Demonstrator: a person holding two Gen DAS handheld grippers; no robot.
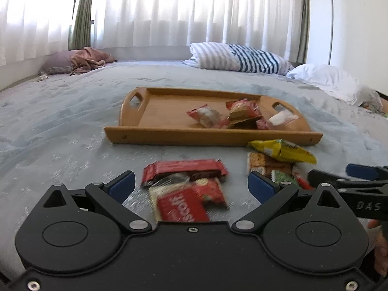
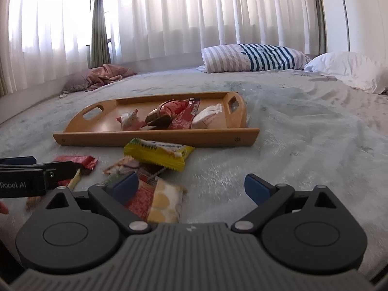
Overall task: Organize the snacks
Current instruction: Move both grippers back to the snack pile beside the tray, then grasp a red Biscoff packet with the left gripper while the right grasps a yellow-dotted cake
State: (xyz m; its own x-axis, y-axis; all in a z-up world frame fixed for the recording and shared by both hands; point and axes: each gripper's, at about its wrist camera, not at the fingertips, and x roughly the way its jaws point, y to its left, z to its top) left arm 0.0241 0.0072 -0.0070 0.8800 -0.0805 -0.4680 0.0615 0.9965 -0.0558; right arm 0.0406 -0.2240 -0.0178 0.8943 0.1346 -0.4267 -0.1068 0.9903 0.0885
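The left gripper [image 1: 192, 185] has its fingers [image 1: 122, 185] spread wide apart, clamped on nothing. Between them, on the bed [image 1: 60, 126], lie a dark red bar wrapper [image 1: 184, 171] and, nearer the gripper body, a blurred red packet [image 1: 186, 202] that overlaps it. Past the fingertips stands the wooden tray [image 1: 155, 135], with several wrapped snacks [image 1: 232, 116] piled toward its right end.

The right gripper [image 2: 191, 186] also has its fingers [image 2: 258, 188] well apart and holds nothing. A red and yellow dotted packet [image 2: 157, 201] lies just inside its left finger, partly hidden by it. Ahead of that finger, a yellow packet [image 2: 157, 154] rests on a small heap of wrappers, just in front of the tray's near wall. The space toward the right finger is bare bedcover.

Each gripper shows at the edge of the other's view, side by side. Far beyond the fingers are a striped pillow [image 2: 252, 58] and white curtains [image 2: 194, 12].
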